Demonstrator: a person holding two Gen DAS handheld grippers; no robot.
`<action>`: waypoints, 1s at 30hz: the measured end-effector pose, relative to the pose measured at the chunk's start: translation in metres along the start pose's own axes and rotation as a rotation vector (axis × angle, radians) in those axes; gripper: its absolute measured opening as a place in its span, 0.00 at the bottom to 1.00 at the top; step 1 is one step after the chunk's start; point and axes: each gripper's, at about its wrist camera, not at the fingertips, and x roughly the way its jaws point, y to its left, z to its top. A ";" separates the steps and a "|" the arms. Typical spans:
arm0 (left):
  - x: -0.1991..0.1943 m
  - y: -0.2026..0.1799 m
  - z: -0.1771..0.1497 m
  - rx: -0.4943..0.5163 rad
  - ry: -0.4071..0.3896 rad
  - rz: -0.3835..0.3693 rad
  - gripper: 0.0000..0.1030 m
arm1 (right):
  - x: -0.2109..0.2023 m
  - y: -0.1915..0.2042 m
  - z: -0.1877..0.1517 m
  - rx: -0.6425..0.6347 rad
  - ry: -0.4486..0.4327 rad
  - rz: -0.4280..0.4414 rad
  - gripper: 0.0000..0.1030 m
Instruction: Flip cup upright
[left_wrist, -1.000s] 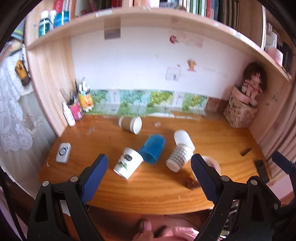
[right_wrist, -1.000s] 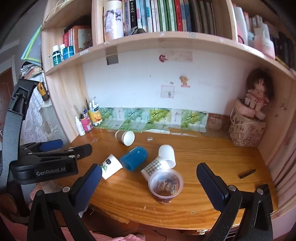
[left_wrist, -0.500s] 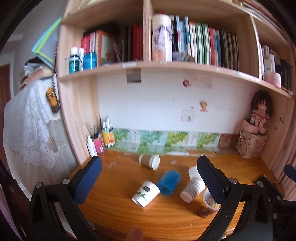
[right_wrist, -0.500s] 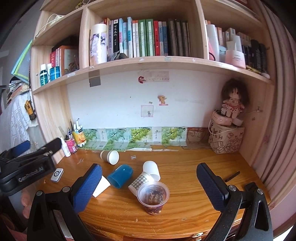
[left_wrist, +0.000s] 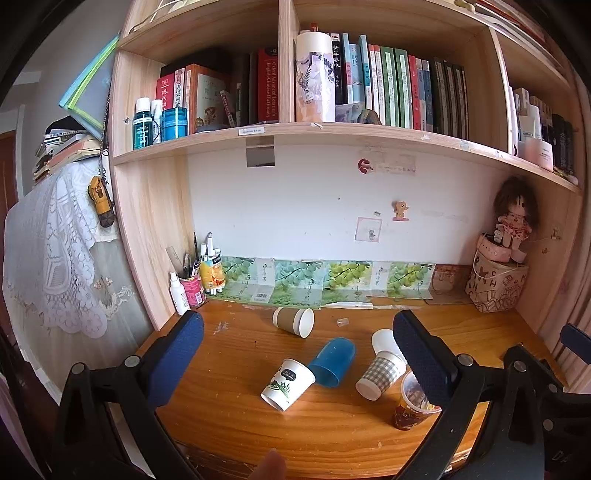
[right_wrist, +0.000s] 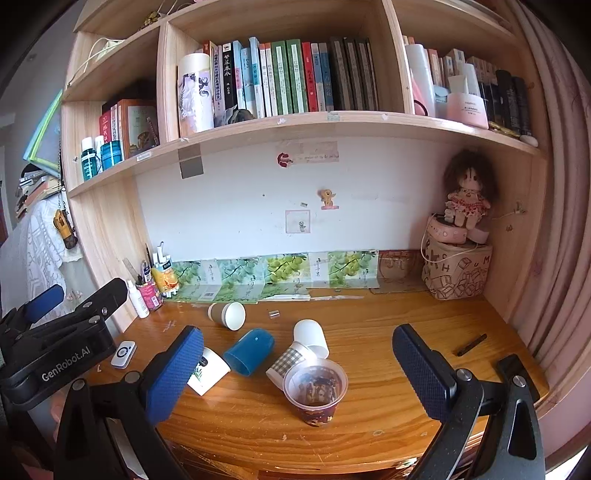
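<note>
Several cups lie on their sides on the wooden desk (left_wrist: 229, 413): a brown paper cup (left_wrist: 293, 321) (right_wrist: 226, 315) at the back, a blue plastic cup (left_wrist: 332, 362) (right_wrist: 249, 351), a white cup with a leaf print (left_wrist: 288, 380) (right_wrist: 207, 371), a checked cup (left_wrist: 380, 374) (right_wrist: 286, 363) and a plain white cup (left_wrist: 382, 339) (right_wrist: 310, 338). A clear patterned cup (right_wrist: 315, 391) (left_wrist: 412, 402) stands upright near the front. My left gripper (left_wrist: 295, 369) and right gripper (right_wrist: 297, 373) are both open and empty, held back from the desk's front edge.
A pen pot and bottles (left_wrist: 192, 284) stand at the back left. A printed box with a doll (right_wrist: 458, 273) fills the back right corner. A white remote (right_wrist: 123, 353) lies at the left, dark bars (right_wrist: 472, 344) at the right. Bookshelves hang overhead.
Both grippers have pulled back and tilted upward, so the cups look smaller and lower and the bookshelf fills the view. No cup has moved.
</note>
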 end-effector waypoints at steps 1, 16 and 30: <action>0.000 0.000 0.000 -0.001 0.002 -0.002 0.99 | 0.000 0.000 0.000 0.000 0.000 0.000 0.99; 0.000 0.000 0.000 0.007 0.007 -0.024 0.99 | 0.005 0.003 -0.001 -0.002 0.030 0.027 0.99; 0.002 0.002 0.000 0.008 0.011 -0.031 0.99 | 0.011 0.009 -0.002 -0.006 0.043 0.030 0.99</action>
